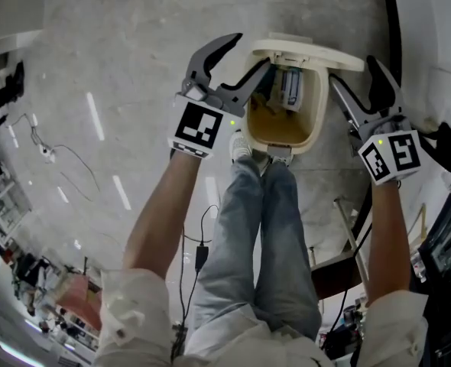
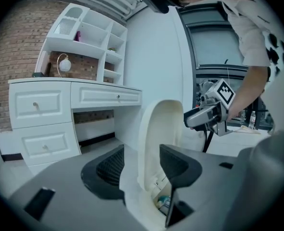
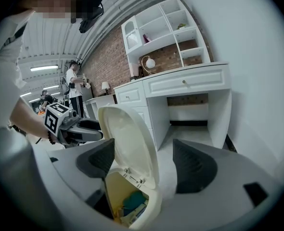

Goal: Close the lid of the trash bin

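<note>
The cream trash bin (image 1: 283, 128) stands on the floor in front of the person's feet, its lid (image 1: 309, 52) raised upright at the far side. A blue and white packet (image 1: 290, 86) lies inside. My left gripper (image 1: 244, 56) is at the bin's left rim and my right gripper (image 1: 355, 73) at its right. In the left gripper view the lid (image 2: 156, 129) stands edge-on between the open jaws of the left gripper (image 2: 142, 167), with a gap at the left pad. In the right gripper view the lid (image 3: 127, 143) sits near the left jaw of the open right gripper (image 3: 144, 162).
A white desk with drawers (image 2: 60, 109) and shelves stands behind the bin, against a brick wall. The person's jeans-clad legs (image 1: 264, 228) are right before the bin. A cable (image 1: 202, 251) lies on the floor. White furniture (image 1: 432, 29) stands at the right.
</note>
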